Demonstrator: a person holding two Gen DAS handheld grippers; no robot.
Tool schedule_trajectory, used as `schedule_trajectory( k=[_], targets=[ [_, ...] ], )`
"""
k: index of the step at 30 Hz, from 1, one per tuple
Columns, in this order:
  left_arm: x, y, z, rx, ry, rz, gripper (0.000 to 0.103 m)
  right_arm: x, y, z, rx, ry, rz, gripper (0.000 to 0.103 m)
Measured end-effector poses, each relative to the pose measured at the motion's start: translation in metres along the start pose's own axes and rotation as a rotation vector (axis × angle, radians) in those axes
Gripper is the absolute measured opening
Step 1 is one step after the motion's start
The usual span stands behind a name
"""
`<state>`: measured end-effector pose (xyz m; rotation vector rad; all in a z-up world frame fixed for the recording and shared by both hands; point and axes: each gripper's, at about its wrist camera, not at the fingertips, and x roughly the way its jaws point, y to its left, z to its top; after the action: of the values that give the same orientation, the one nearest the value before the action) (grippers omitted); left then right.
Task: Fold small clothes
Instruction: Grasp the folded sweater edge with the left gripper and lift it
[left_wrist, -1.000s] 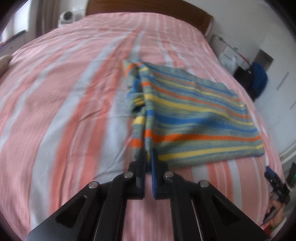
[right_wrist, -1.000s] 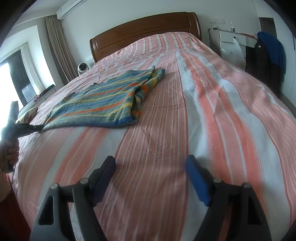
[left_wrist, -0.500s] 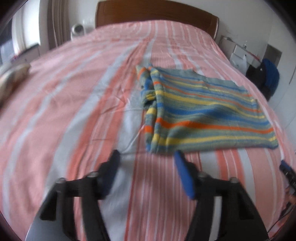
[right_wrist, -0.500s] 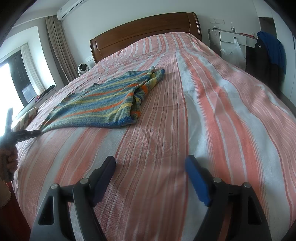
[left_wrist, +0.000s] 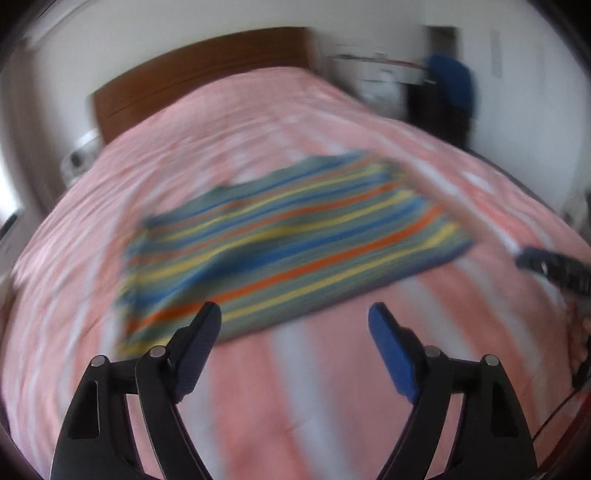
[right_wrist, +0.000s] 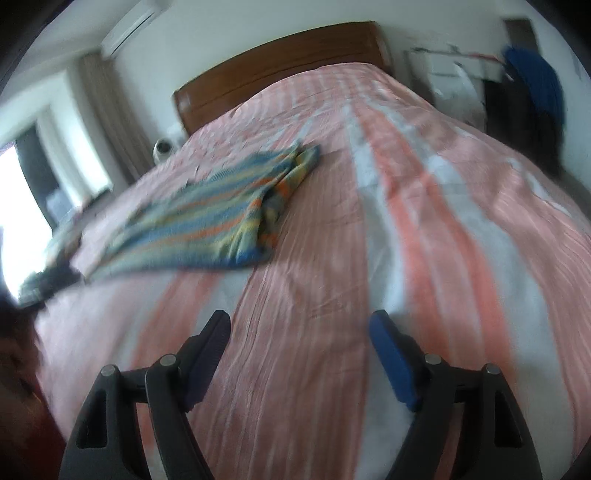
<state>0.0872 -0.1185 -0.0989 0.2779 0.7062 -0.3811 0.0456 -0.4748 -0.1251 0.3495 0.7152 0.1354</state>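
Note:
A striped garment (left_wrist: 295, 236) in blue, yellow, orange and grey-green lies folded flat on the bed, blurred in the left wrist view. My left gripper (left_wrist: 293, 317) hovers over the garment's near edge, its jaws opening, with nothing between them. From the right wrist the same garment (right_wrist: 207, 218) shows at the left, its bunched fold toward the headboard. My right gripper (right_wrist: 299, 328) stands open above bare bedspread, well apart from the garment. The right gripper's body (left_wrist: 554, 269) appears at the right edge of the left wrist view.
The bed carries a pink, orange and white striped bedspread (right_wrist: 424, 206). A wooden headboard (right_wrist: 280, 62) stands at the far end. Dark and blue clothing (right_wrist: 532, 92) hangs by white furniture at the right. A window and curtain (right_wrist: 92, 122) are at the left.
My left gripper let go of the garment's folded edge, opened wide and swung sideways along the near side of the garment. The right gripper rolled a little and stayed open.

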Motion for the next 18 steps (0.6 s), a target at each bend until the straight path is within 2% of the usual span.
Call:
schedule_trajectory(
  k=[2, 6, 9, 11, 12, 13, 14, 15, 16, 17, 18],
  targets=[
    [0.023, -0.040, 0.016, 0.104, -0.007, -0.051, 0.084, -0.004, -0.013, 0.020, 0.063, 0.009, 0.032, 0.077],
    [0.073, -0.103, 0.035, 0.240, 0.031, -0.100, 0.084, 0.015, -0.025, 0.068, 0.075, 0.089, 0.127, 0.077],
    [0.096, -0.132, 0.030, 0.338, 0.037, -0.048, 0.084, 0.053, -0.037, 0.102, 0.143, 0.191, 0.258, 0.076],
    [0.099, -0.128, 0.030, 0.310, 0.033, -0.056, 0.080, 0.090, -0.041, 0.122, 0.176, 0.272, 0.312, 0.074],
    [0.100, -0.123, 0.032, 0.274, 0.039, -0.076, 0.064, 0.107, -0.042, 0.129, 0.181, 0.306, 0.319, 0.073],
    [0.100, -0.119, 0.033, 0.253, 0.044, -0.082, 0.044, 0.133, -0.042, 0.139, 0.177, 0.352, 0.321, 0.073],
    [0.101, -0.118, 0.034, 0.242, 0.047, -0.079, 0.035, 0.149, -0.040, 0.145, 0.174, 0.370, 0.316, 0.071],
    [0.102, -0.115, 0.035, 0.220, 0.050, -0.078, 0.018, 0.163, -0.038, 0.151, 0.175, 0.376, 0.313, 0.070],
    [0.102, -0.113, 0.036, 0.204, 0.050, -0.074, 0.011, 0.179, -0.034, 0.157, 0.188, 0.376, 0.323, 0.070],
    [0.104, -0.113, 0.037, 0.186, 0.048, -0.084, 0.009, 0.194, -0.031, 0.164, 0.205, 0.376, 0.338, 0.069],
    [0.102, -0.110, 0.038, 0.163, 0.046, -0.098, 0.008, 0.209, -0.026, 0.170, 0.226, 0.374, 0.361, 0.062]
  ],
)
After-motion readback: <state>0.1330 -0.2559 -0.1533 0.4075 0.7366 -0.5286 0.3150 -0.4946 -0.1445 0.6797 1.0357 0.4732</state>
